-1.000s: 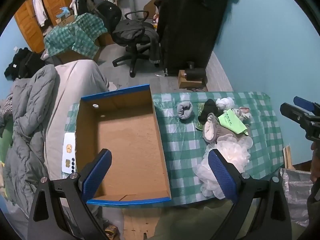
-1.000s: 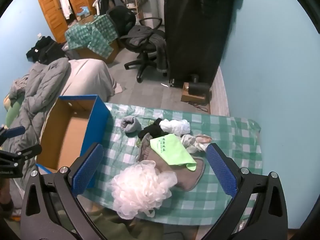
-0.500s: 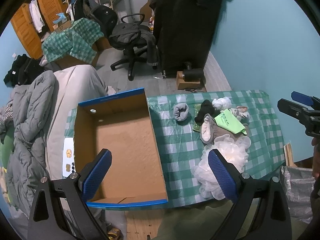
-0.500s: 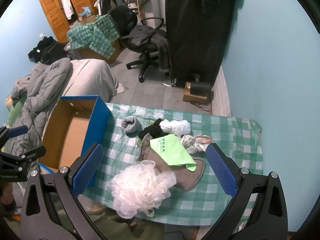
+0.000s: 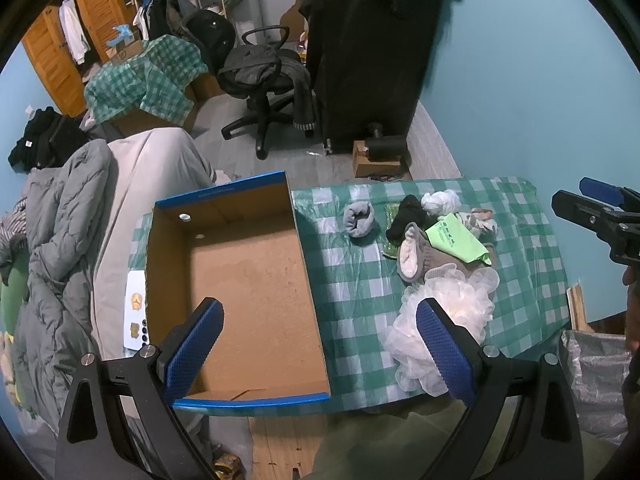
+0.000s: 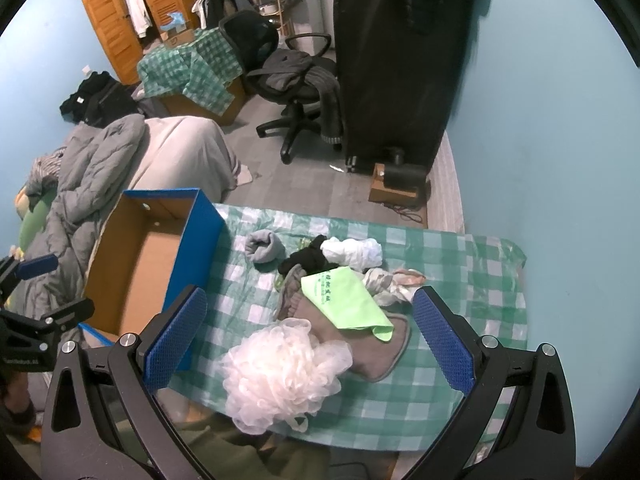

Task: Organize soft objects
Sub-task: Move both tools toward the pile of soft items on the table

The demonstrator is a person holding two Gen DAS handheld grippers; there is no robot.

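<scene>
Soft things lie heaped toward the right half of the desk (image 6: 460, 364), on its green checked cloth: a white bath pouf (image 6: 280, 376) at the near edge, a brown slipper (image 6: 372, 354) under a lime-green cloth (image 6: 344, 300), then a rolled grey sock (image 6: 264, 246), a black sock (image 6: 306, 260) and a white bundle (image 6: 352, 252) farther back. An open blue cardboard box (image 5: 240, 280), nothing in it yet, sits at the left end, presumably as the place to gather them. Both grippers hover above, touching nothing. The left gripper (image 5: 320, 344) has its fingers spread wide over the box and pouf; the right gripper (image 6: 308, 332) is equally wide, framing the pile, likely lining up a first pick of the pouf.
</scene>
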